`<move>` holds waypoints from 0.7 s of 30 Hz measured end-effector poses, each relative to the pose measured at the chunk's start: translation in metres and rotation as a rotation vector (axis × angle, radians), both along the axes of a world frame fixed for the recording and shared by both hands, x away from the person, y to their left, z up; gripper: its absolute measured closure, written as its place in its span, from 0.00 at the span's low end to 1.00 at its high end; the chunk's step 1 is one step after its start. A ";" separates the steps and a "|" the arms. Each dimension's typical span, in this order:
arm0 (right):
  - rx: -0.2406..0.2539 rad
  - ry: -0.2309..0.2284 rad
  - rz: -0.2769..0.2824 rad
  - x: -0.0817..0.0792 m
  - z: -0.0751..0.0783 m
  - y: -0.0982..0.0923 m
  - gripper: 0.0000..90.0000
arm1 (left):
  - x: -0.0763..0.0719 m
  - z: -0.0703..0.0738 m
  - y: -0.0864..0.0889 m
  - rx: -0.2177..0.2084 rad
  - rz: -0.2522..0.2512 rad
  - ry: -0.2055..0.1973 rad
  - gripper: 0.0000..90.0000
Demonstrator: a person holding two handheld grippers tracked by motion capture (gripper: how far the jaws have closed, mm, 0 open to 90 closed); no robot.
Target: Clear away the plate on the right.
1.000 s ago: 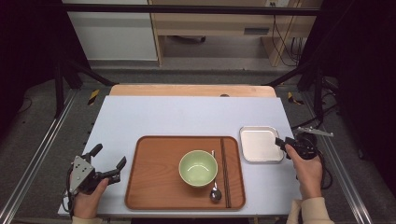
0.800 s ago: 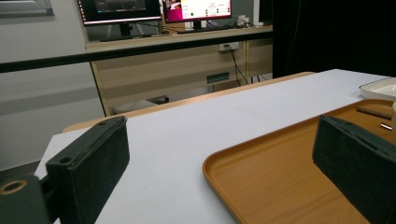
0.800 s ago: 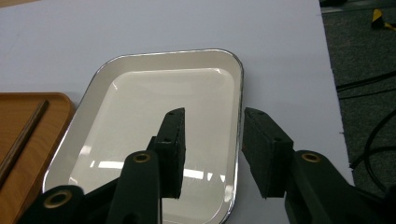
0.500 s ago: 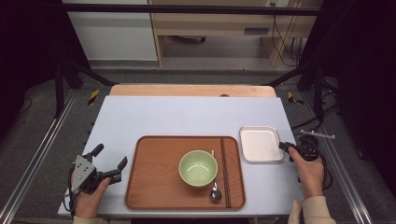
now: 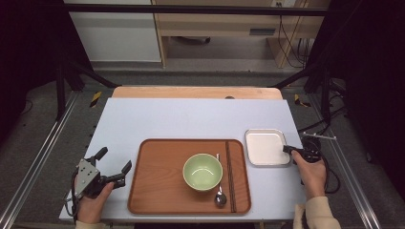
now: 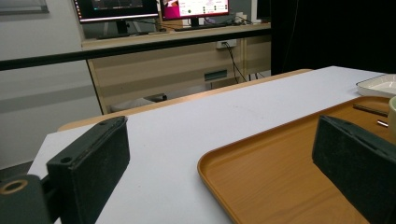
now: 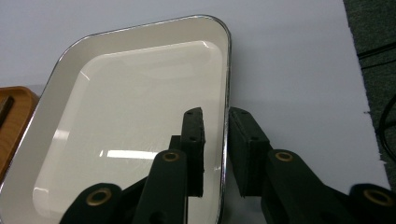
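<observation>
A white square dish (image 5: 265,147) lies on the pale table right of a wooden tray (image 5: 157,191). My right gripper (image 5: 286,149) reaches the dish's right rim. In the right gripper view the dish (image 7: 140,102) has its rim between the jaws of the right gripper (image 7: 217,116). The jaws have just been closing; the outer one is at the rim and a narrow gap remains on the inner side. My left gripper (image 5: 114,160) rests wide open by the tray's left edge, with nothing between the jaws. In its own view the left gripper (image 6: 222,123) faces the tray (image 6: 280,163).
The tray carries a green bowl (image 5: 203,171), a metal spoon (image 5: 219,198) and dark chopsticks (image 5: 229,171). The table's right edge runs close behind the right hand. A wooden strip (image 5: 196,92) borders the far side, and black frame rails stand on both sides.
The right gripper has sunk slightly onto the dish's right rim and its jaws have narrowed around it. The left gripper has stayed put.
</observation>
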State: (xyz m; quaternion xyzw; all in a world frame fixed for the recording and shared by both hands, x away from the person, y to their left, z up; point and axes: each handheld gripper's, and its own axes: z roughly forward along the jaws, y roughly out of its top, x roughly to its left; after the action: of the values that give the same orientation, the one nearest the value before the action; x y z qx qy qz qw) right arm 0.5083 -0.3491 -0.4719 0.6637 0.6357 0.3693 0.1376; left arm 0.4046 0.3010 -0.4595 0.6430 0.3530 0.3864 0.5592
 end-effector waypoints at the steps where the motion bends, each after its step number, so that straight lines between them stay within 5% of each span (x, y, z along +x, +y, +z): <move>1: -0.003 0.001 -0.003 0.000 -0.001 0.000 0.87 | 0.000 0.000 0.000 0.002 0.001 0.001 0.04; 9: -0.013 0.023 -0.018 0.003 -0.004 0.000 0.96 | 0.001 -0.001 0.000 0.006 0.002 0.002 0.04; 14: 0.035 0.022 -0.027 0.002 -0.002 0.000 0.99 | 0.001 -0.001 0.000 0.008 0.001 0.005 0.04; 21: 0.024 -0.038 -0.034 -0.003 0.010 0.002 0.99 | 0.000 0.000 0.000 0.003 0.001 0.001 0.04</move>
State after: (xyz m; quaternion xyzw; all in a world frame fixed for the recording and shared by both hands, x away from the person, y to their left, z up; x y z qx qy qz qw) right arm 0.5057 -0.3467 -0.4622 0.6690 0.6171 0.3870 0.1479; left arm 0.4051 0.3008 -0.4590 0.6439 0.3528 0.3870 0.5578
